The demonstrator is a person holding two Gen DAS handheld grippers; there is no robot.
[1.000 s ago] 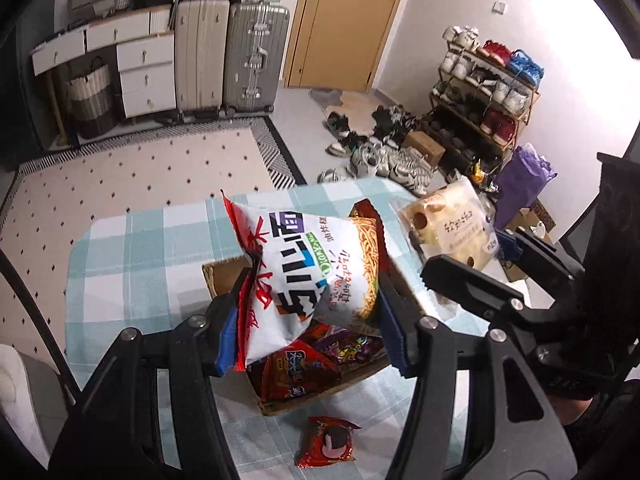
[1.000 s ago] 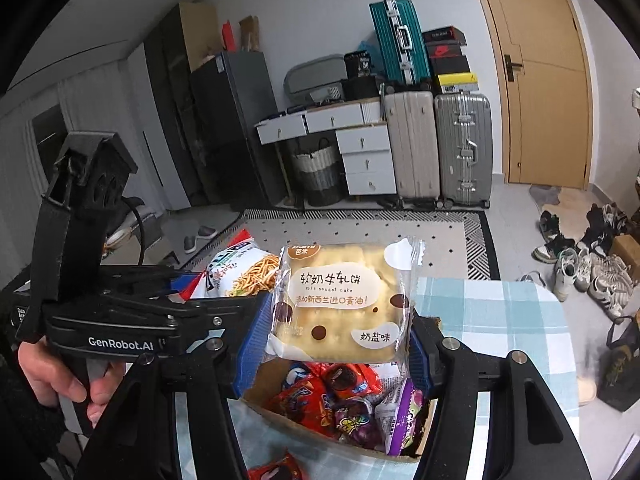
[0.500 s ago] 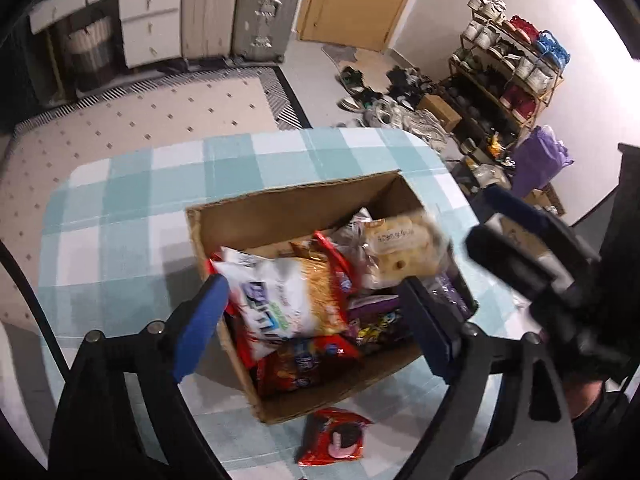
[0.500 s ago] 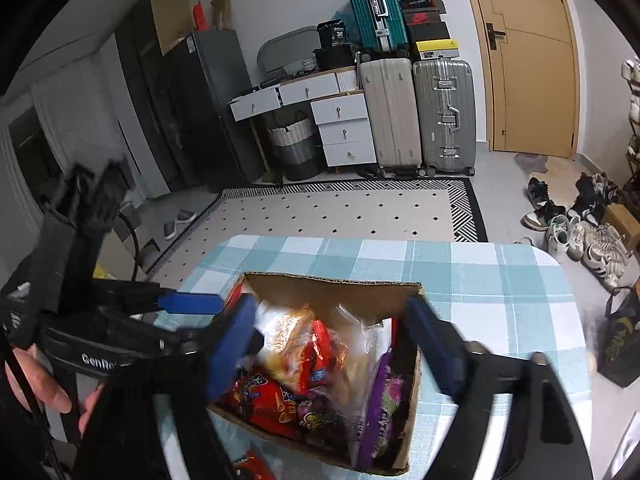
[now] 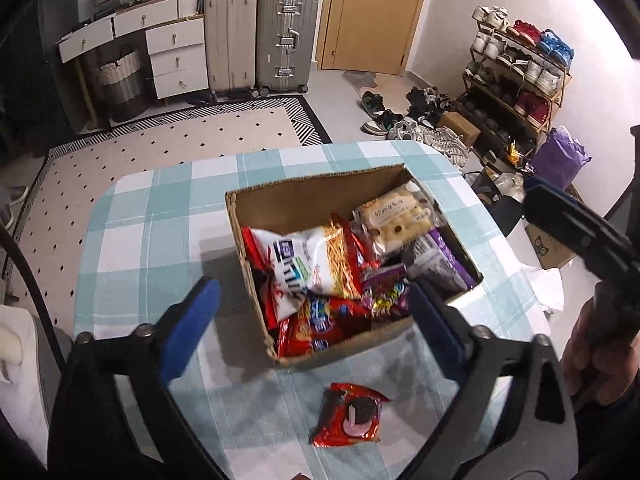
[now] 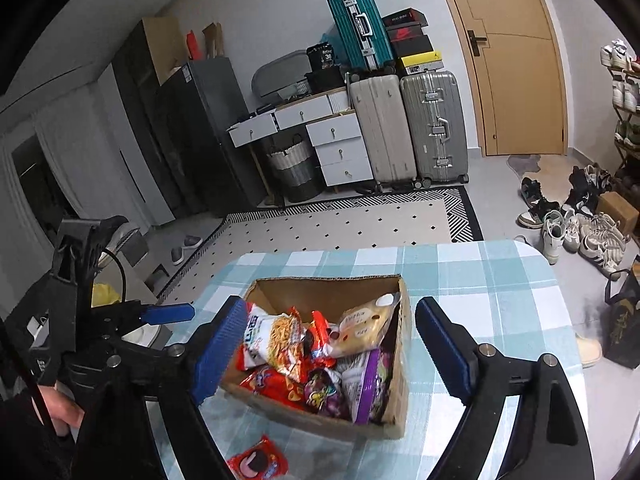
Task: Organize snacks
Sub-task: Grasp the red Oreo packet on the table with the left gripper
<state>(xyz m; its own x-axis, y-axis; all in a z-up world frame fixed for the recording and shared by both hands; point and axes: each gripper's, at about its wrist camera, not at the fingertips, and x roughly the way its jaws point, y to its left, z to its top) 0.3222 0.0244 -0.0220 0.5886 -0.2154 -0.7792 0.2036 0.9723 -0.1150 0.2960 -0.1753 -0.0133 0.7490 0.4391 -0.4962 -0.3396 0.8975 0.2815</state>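
Note:
An open cardboard box (image 5: 348, 350) on the checked tablecloth (image 5: 160, 216) holds several snack packs. On top lie a white-and-red noodle snack bag (image 5: 304, 264) and a cream bread packet (image 5: 394, 216). My left gripper (image 5: 314, 322) hovers over the box's near edge, its jaws opening with nothing pressed between them. A small red cookie packet (image 5: 352, 414) lies on the cloth in front of the box. In the right wrist view my right gripper (image 6: 330, 350) spans the box (image 6: 304, 416), its jaws opening too, and grips nothing. The bread packet (image 6: 360, 326) rests against the box's right wall.
Crumpled white paper (image 5: 544, 284) lies at the table's right edge. Suitcases (image 6: 408, 128), white drawers (image 6: 340, 144) and a patterned rug (image 6: 340, 224) fill the floor beyond. Shoes (image 5: 400, 120) and a shoe rack (image 5: 516, 68) stand to the right. A hand (image 5: 592, 344) holds the right gripper.
The left gripper let go of the noodle snack bag and the right let go of the bread packet; both now lie in the box. Both pairs of jaws spread wide and sank closer to the table.

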